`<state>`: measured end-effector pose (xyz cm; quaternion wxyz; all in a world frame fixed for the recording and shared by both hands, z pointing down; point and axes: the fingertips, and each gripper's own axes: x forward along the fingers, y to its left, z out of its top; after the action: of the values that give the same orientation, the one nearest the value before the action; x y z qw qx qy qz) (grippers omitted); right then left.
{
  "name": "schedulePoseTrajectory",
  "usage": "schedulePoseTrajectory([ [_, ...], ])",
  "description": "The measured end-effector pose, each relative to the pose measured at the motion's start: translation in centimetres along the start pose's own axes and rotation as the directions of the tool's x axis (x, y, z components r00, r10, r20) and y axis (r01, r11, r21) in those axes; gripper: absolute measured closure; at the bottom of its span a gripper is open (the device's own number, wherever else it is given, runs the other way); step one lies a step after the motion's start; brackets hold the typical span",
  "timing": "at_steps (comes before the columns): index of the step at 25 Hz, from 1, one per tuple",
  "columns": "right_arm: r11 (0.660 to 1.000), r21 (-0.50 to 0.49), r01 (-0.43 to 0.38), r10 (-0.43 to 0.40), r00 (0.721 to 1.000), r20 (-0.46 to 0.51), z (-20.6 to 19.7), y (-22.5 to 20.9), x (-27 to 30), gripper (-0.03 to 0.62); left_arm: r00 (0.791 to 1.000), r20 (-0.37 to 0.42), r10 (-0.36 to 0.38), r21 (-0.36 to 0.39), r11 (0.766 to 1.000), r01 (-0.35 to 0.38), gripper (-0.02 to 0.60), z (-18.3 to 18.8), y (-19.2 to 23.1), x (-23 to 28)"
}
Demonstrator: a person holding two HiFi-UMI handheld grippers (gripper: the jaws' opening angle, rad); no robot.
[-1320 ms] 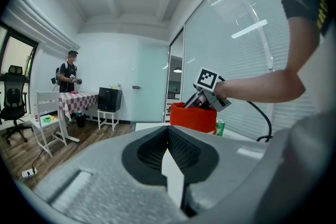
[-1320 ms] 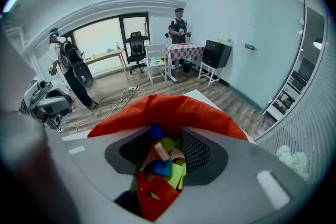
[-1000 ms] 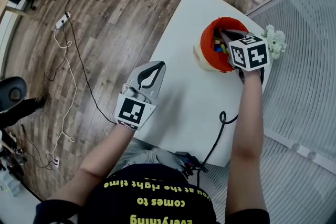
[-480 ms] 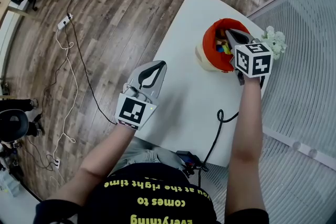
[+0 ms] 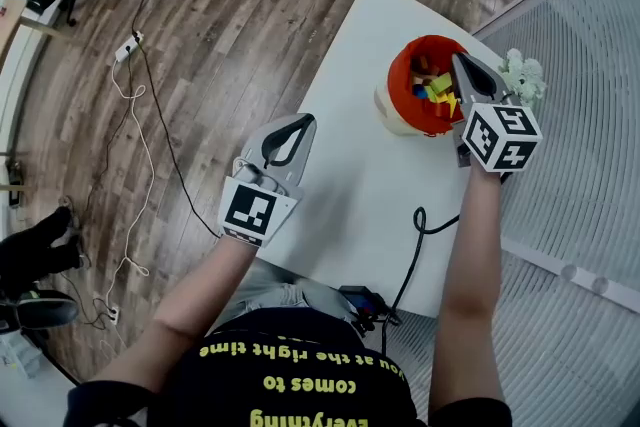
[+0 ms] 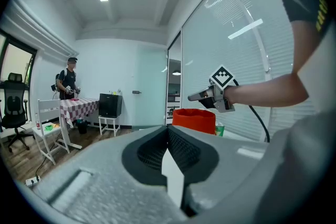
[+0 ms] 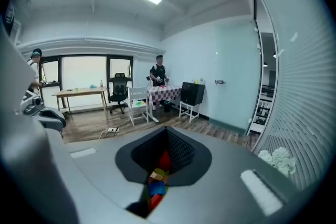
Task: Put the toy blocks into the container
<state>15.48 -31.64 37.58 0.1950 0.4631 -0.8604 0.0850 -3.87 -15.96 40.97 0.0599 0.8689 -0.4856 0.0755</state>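
A red container (image 5: pixel 403 75) stands on the white table (image 5: pixel 345 55) at its far right, with several coloured toy blocks (image 5: pixel 435 87) inside. My right gripper (image 5: pixel 462 65) hangs shut over the container's right rim and holds nothing. In the right gripper view the blocks (image 7: pixel 156 184) show below its closed tips (image 7: pixel 167 131). My left gripper (image 5: pixel 297 122) hovers shut and empty over the table's left side, well away from the container. From the left gripper view, past the closed tips (image 6: pixel 168 131), I see the container (image 6: pixel 194 119) and the right gripper (image 6: pixel 193 96) above it.
A black cable (image 5: pixel 421 225) curls on the table near its front edge. A white fluffy thing (image 5: pixel 523 75) sits right of the container, by the slatted blinds. The table's left edge drops to wood floor with a power strip (image 5: pixel 126 48). A person (image 6: pixel 67 80) stands far back.
My right gripper has risen out of the container and drawn back to its right rim, tilting up, so more blocks show. The left gripper has stayed put.
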Motion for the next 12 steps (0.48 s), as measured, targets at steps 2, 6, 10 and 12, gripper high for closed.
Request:
schedulePoseTrajectory([
  [2, 1.0, -0.002, 0.003, -0.003, 0.999, 0.033, 0.7, 0.2, -1.1, 0.588, 1.0, 0.005, 0.0, 0.005, 1.0, 0.0, 0.58, 0.3, -0.1, -0.1],
  [6, 1.0, -0.008, 0.003, -0.002, 0.998, 0.07, 1.4, 1.0, -3.3, 0.588, 1.0, 0.011, -0.001, 0.011, 1.0, 0.0, 0.58, 0.8, -0.3, -0.3],
  [10, 1.0, -0.021, 0.008, -0.006, 0.995, 0.1, 1.7, 2.4, -6.2, 0.588, 1.0, 0.013, -0.006, 0.015, 1.0, 0.005, 0.58, 1.1, -0.7, -0.8],
  [12, 1.0, -0.017, 0.02, -0.018, 0.993, 0.114, 1.7, 2.7, -7.7, 0.588, 1.0, 0.017, -0.01, 0.02, 1.0, 0.01, 0.58, 1.3, -0.9, -1.1],
])
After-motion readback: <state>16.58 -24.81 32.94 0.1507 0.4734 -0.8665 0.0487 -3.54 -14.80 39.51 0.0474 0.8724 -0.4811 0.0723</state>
